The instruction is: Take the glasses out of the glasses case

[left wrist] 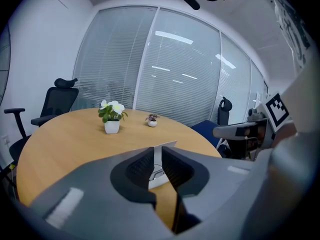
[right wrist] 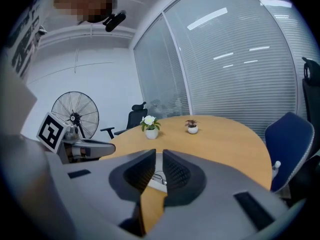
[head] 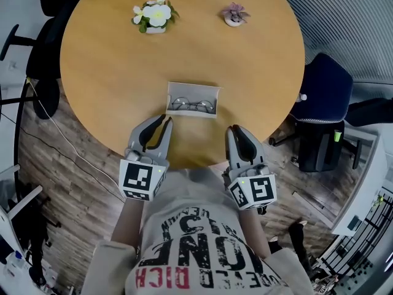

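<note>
I'm looking down on a round, light-brown wooden tabletop (head: 104, 66). On the left, I'm holding the left gripper (head: 166, 120) over the tabletop's near edge. Its jaws are standing nearly together with only a thin slit between them, pinching nothing. A white-flowered plant in a small white pot (head: 153, 16) is standing at the far side. In the middle, near the front edge, the open pale-grey rectangular glasses case (head: 193, 90) is lying flat. The thin dark-rimmed glasses (head: 193, 106) are resting inside it, and neither gripper is touching them. A small purplish plant in a white pot (head: 234, 14) is sitting farther right at the back. I'm holding the right gripper (head: 236, 128) the same way, its jaws almost together and empty. A dark-blue office chair (head: 322, 94) is standing beyond the tabletop's right edge.
</note>
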{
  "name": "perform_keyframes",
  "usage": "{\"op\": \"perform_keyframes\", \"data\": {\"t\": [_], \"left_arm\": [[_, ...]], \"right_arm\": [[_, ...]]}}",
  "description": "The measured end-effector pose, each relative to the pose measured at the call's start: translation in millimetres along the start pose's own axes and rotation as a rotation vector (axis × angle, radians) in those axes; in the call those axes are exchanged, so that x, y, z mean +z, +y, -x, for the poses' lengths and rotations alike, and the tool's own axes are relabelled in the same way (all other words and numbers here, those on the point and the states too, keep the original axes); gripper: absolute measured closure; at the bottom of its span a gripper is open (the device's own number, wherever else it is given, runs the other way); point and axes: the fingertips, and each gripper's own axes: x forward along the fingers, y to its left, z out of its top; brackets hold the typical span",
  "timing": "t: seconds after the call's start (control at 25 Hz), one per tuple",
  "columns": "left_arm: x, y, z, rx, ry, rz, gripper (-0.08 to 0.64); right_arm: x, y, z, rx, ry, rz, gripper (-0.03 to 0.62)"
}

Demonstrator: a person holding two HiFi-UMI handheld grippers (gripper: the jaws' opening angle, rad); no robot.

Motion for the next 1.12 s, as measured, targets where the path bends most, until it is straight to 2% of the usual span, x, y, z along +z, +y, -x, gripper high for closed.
{"op": "perform_keyframes", "data": {"t": [0.32,0.4,0.52,0.68,0.8,1.12], "left_arm": [[0.7,5.2,-9.3,-0.014,0.021,-0.058,0.509],[0.7,4.1,-15.8,-0.025,0.040,-0.131,0.509],[-3.1,-0.7,-27.6,-0.044,0.094,-0.284,0.508],[-14.9,-12.0,-44.9,-0.107,0.176,-0.450,0.477],[-21.2,-19.7,-57.8,-0.171,0.217,-0.529,0.455],[-47.0,-29.2,-81.6,-0.318,0.363,-0.682,0.437]], "right_arm": [[-5.6,-3.5,2.1,-0.024,0.005,-0.023,0.539],[-6.8,-5.4,3.3,-0.033,0.012,-0.027,0.539],[-6.6,-9.1,4.2,-0.045,0.015,-0.038,0.539],[-7.9,-13.5,5.1,-0.062,0.012,-0.062,0.539],[-12.1,-16.2,6.5,-0.078,0.018,-0.074,0.538],[-20.1,-19.6,9.6,-0.114,0.035,-0.101,0.539]]}}
